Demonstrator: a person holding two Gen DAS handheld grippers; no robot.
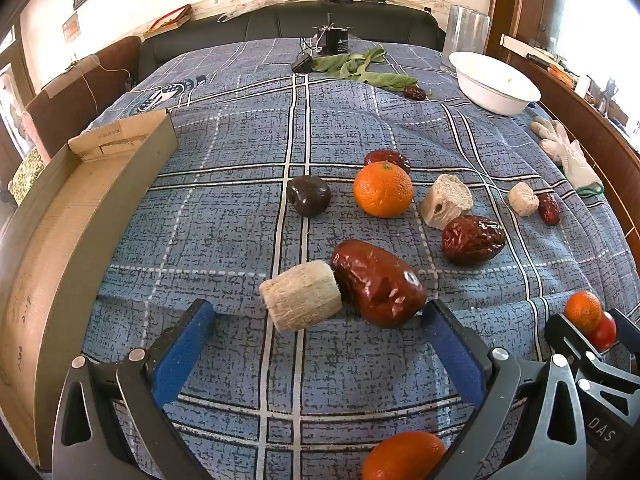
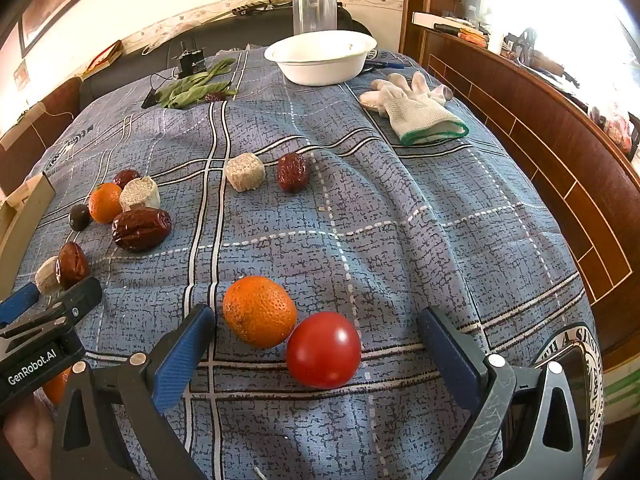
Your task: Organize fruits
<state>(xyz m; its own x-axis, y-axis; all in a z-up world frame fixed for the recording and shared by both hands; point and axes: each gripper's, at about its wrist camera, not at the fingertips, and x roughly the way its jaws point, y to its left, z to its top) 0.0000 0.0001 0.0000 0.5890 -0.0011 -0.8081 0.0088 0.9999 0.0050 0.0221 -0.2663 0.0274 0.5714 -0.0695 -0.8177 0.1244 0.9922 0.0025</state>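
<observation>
My left gripper (image 1: 318, 314) is open and empty, just short of a pale cylinder piece (image 1: 301, 297) and a big red date (image 1: 378, 283) that touch each other. Beyond lie a dark fruit (image 1: 309, 195), an orange (image 1: 383, 189), another pale piece (image 1: 446, 201) and a wrinkled date (image 1: 473, 240). An orange (image 1: 402, 456) lies under the left gripper. My right gripper (image 2: 316, 322) is open and empty, with an orange (image 2: 259, 311) and a red tomato (image 2: 323, 350) between its fingers. The left gripper also shows at the left edge of the right wrist view (image 2: 48, 308).
A cardboard box (image 1: 60, 216) stands at the left edge. A white bowl (image 2: 322, 56) and a clear cup (image 2: 315, 8) stand at the back. White gloves (image 2: 416, 108) lie at the right, green leaves (image 2: 192, 90) at the back. A wooden bedside wall (image 2: 560, 152) runs along the right.
</observation>
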